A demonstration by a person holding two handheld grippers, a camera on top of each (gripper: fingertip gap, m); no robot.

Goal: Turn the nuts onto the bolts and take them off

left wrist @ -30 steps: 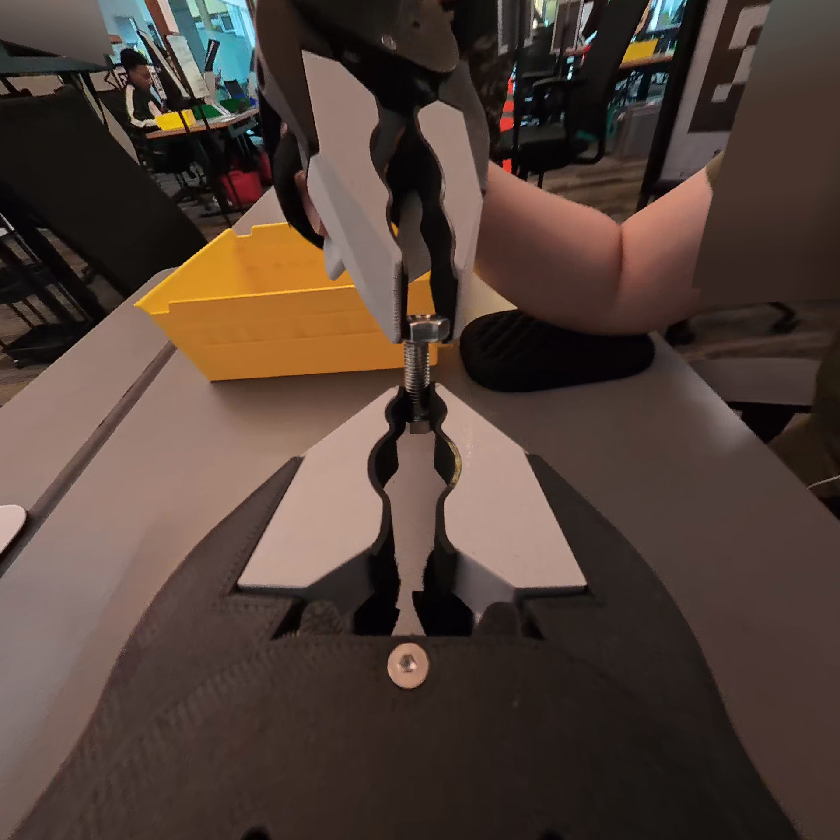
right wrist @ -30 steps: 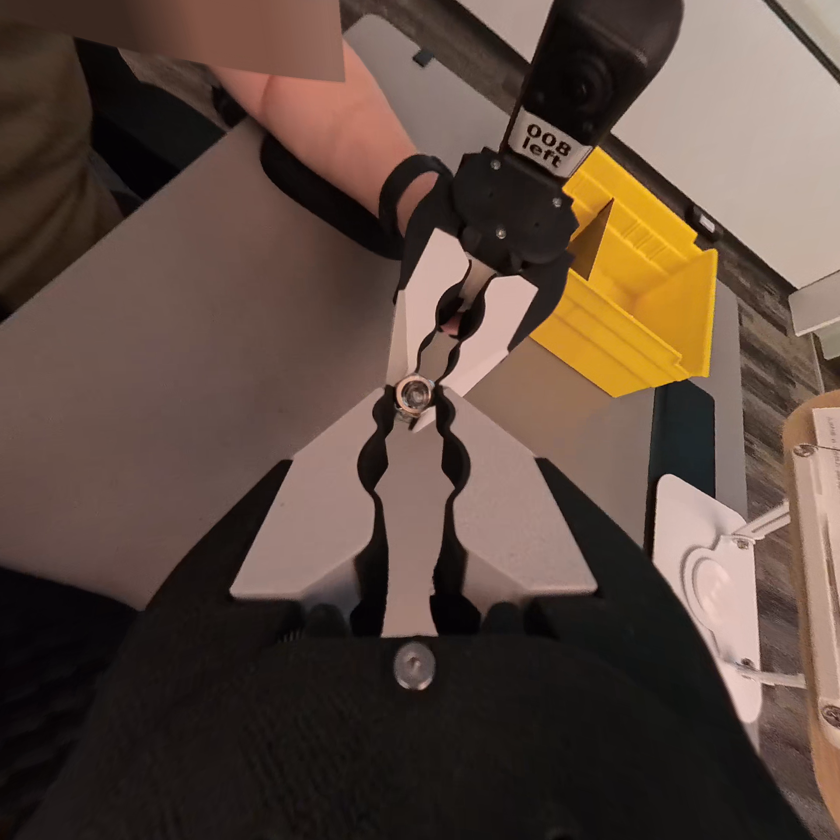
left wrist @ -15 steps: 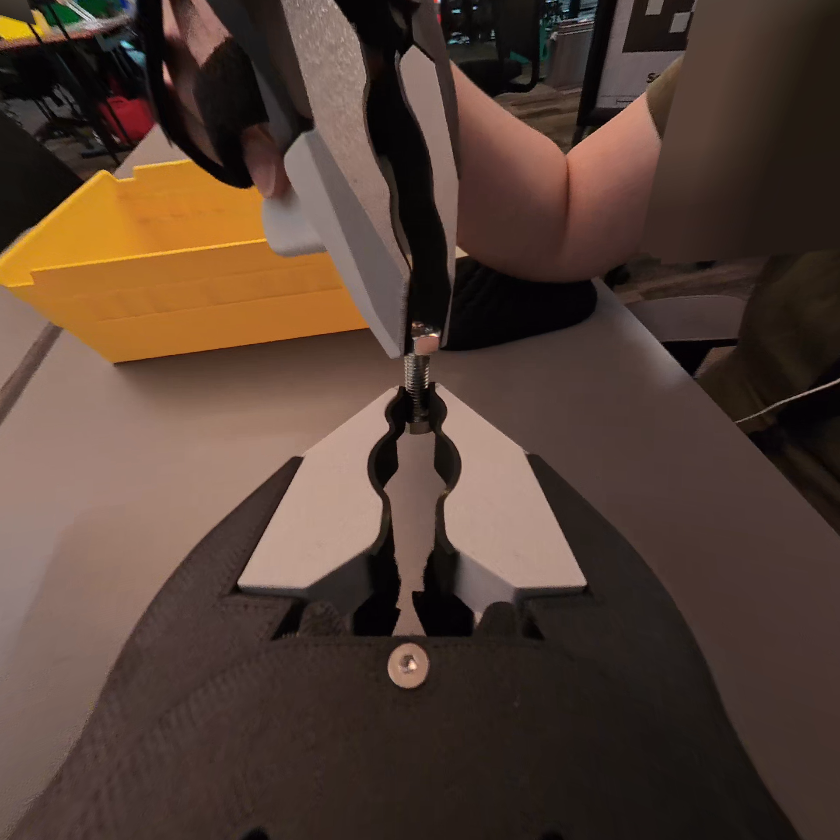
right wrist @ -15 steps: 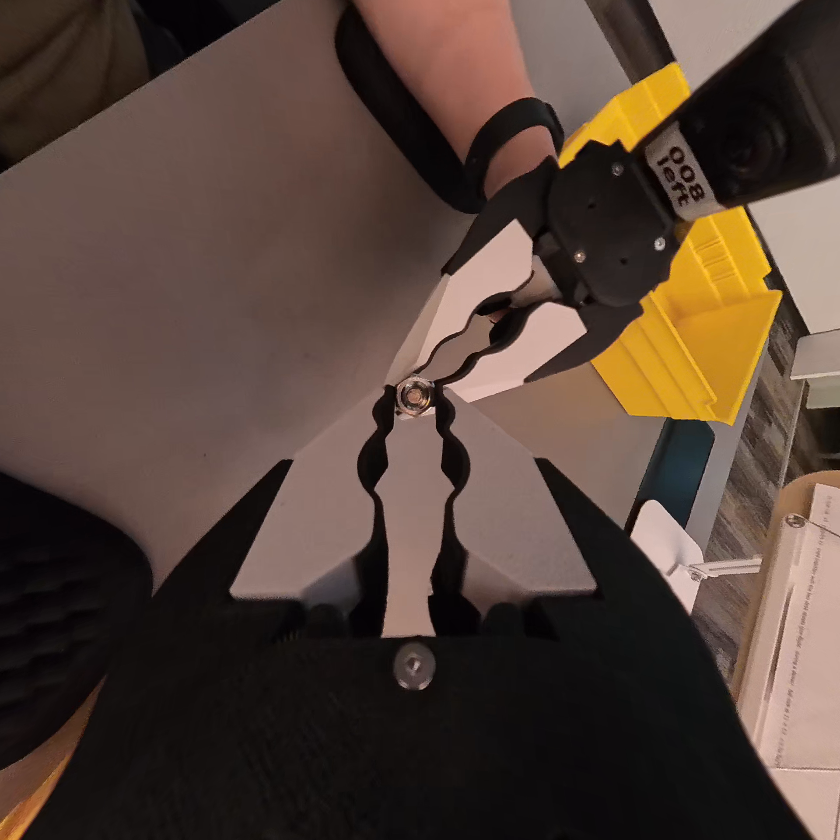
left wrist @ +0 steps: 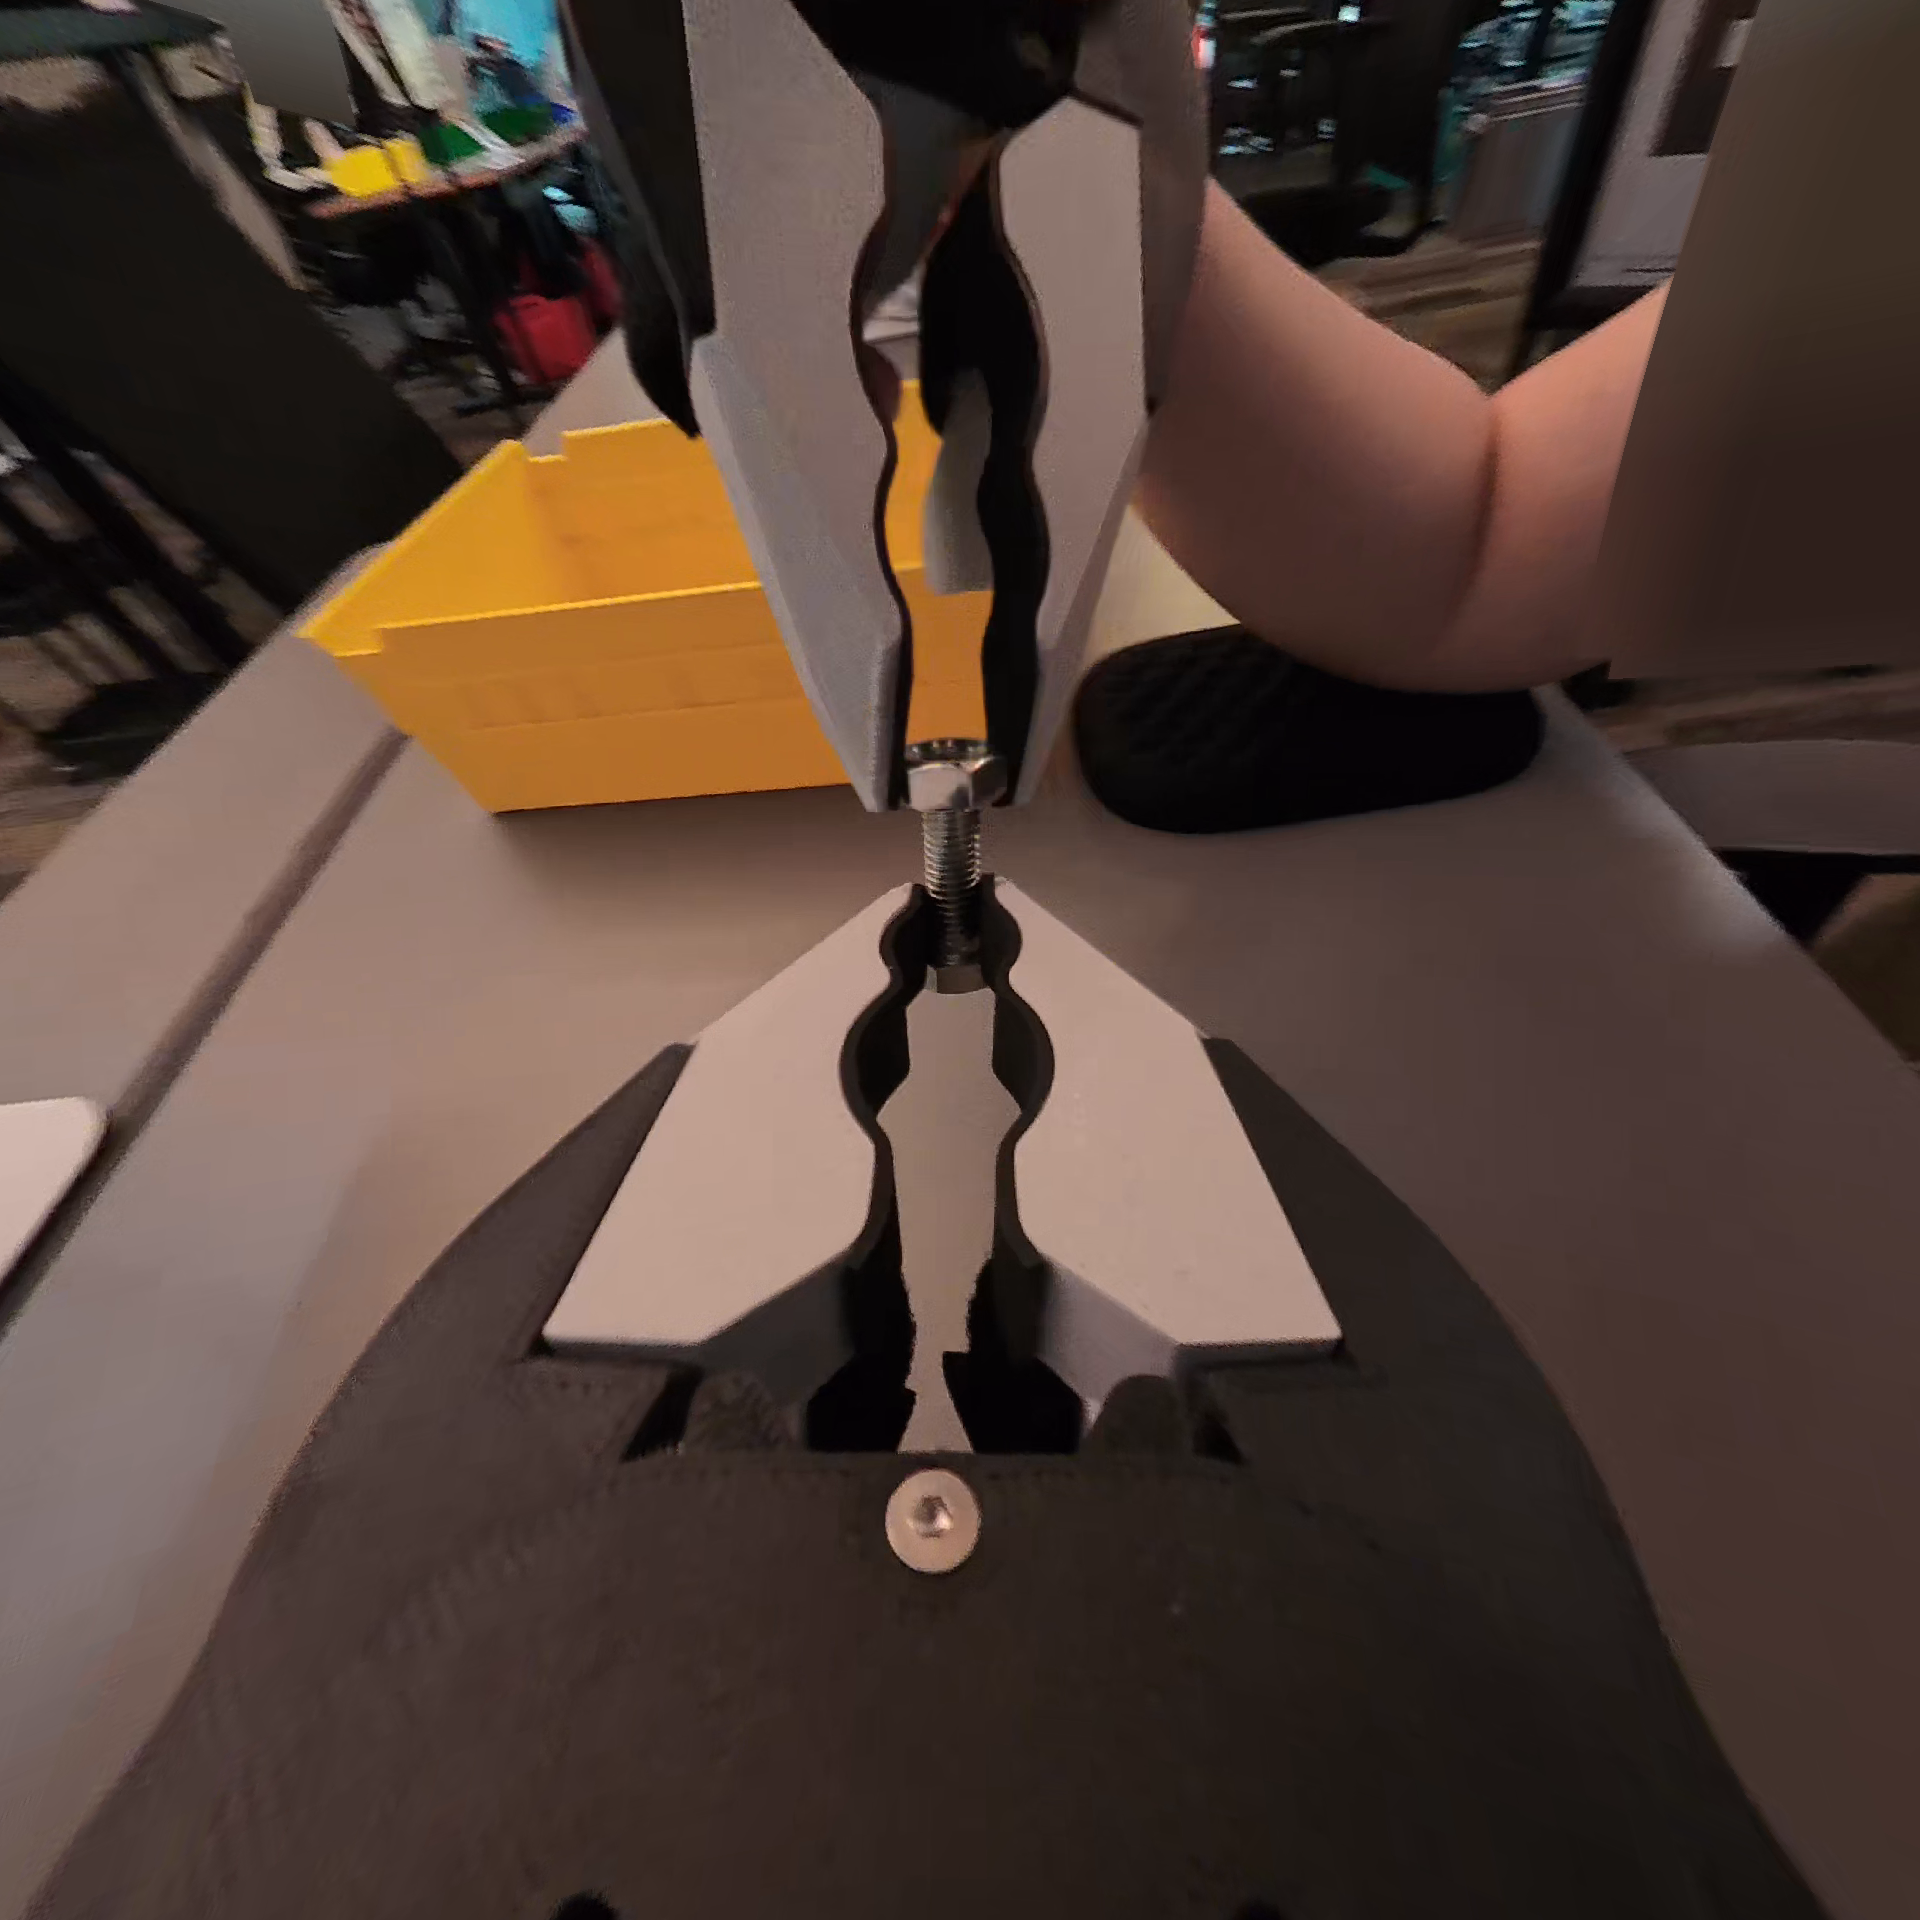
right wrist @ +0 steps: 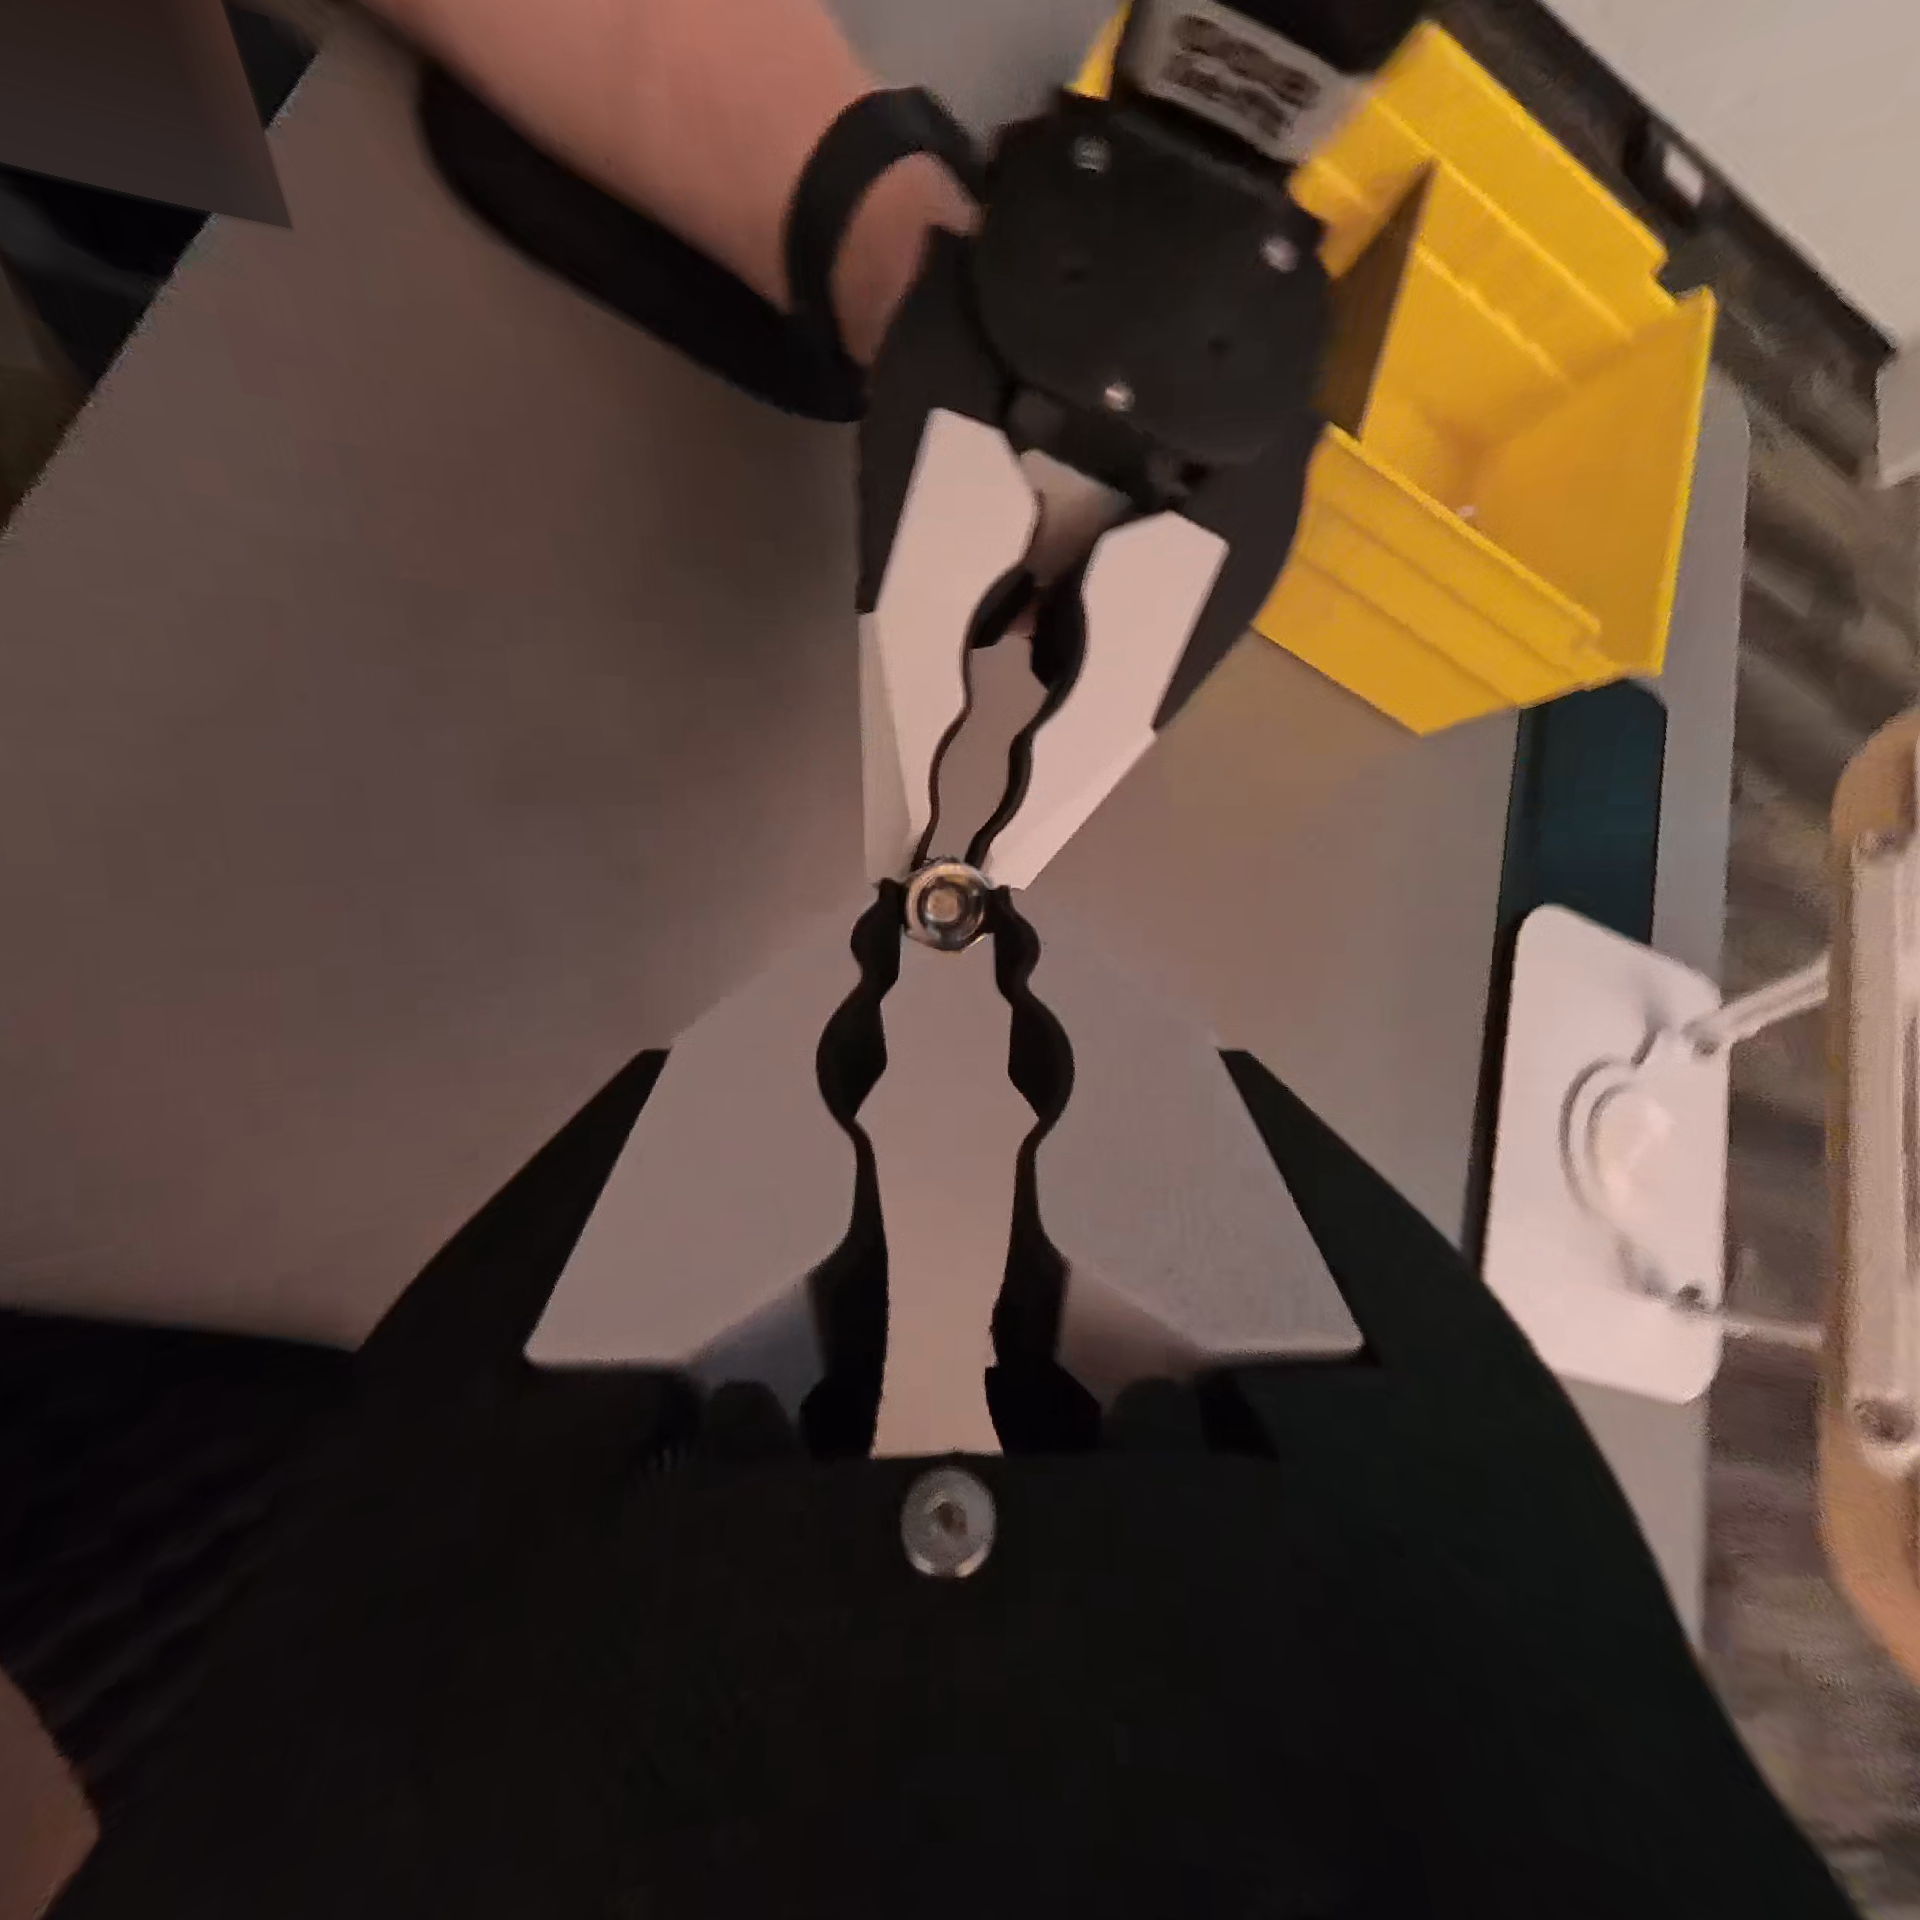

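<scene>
Left gripper [left wrist: 951,940] fingers closed on bolt [left wrist: 948,883] near its lower end, above counter [left wrist: 520,987]. Right gripper [right wrist: 943,914] fingers pinch hex nut [left wrist: 954,777] at top. Steel: small, rigid, light, likely slippery; grip nut flats, not threads.

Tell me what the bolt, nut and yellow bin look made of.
Silver threaded bolt: looks like bright plated steel, glinting along its threads. Silver hexagonal nut: the same shiny metal, probably steel. Yellow open-fronted bin: likely moulded plastic, uniform matte colour with ribbed walls.
</scene>
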